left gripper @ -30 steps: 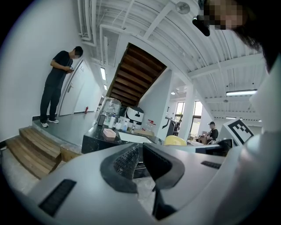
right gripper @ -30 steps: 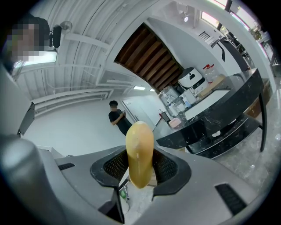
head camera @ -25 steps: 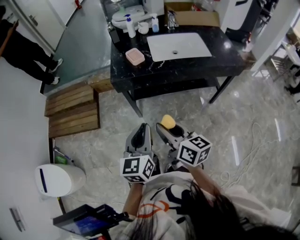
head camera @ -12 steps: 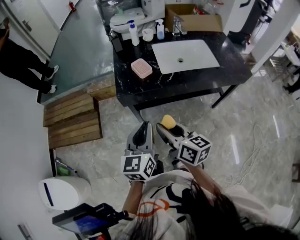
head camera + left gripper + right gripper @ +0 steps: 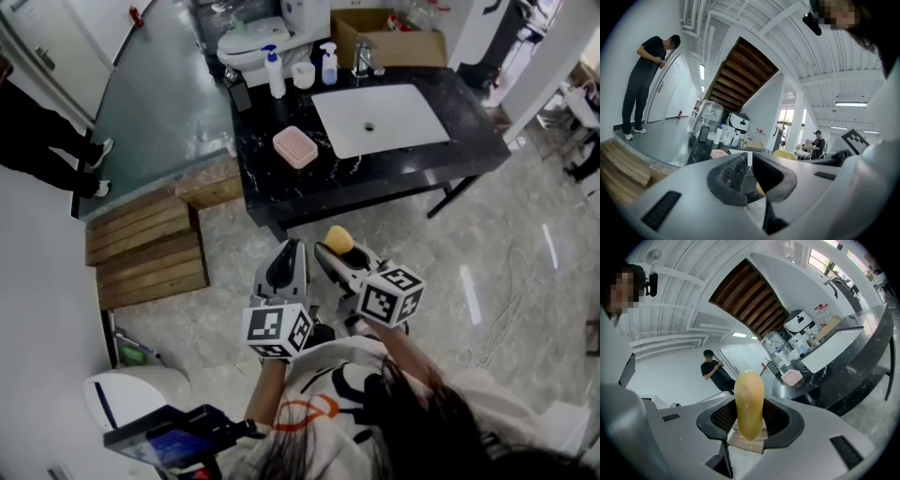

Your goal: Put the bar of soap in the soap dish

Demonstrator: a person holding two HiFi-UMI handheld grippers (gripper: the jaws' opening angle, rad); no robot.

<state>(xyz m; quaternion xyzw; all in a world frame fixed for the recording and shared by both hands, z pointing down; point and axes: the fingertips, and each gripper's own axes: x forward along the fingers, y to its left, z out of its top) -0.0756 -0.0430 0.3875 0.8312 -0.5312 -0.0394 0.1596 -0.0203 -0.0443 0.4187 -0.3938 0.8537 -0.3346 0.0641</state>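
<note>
The right claw (image 5: 336,251) is clamped on the bar of soap (image 5: 337,241). In the right gripper view the yellow bar (image 5: 749,401) stands upright between the two black pads, pinched on its flat sides, with its rounded top poking out past the claw's tips.

The pink soap dish (image 5: 296,147) sits on the black marble desk (image 5: 394,164) and has nothing in it. The soap is well apart from the dish, on the near side of it and off the desk, held over the pale floor. In the right gripper view the dish (image 5: 791,377) shows beyond the bar and to its right.

The left claw (image 5: 284,265) is just beside the right one, equally far from the dish. Its jaws are drawn almost together, with nothing between them. The white sink (image 5: 380,119) lies right of the dish.
</note>
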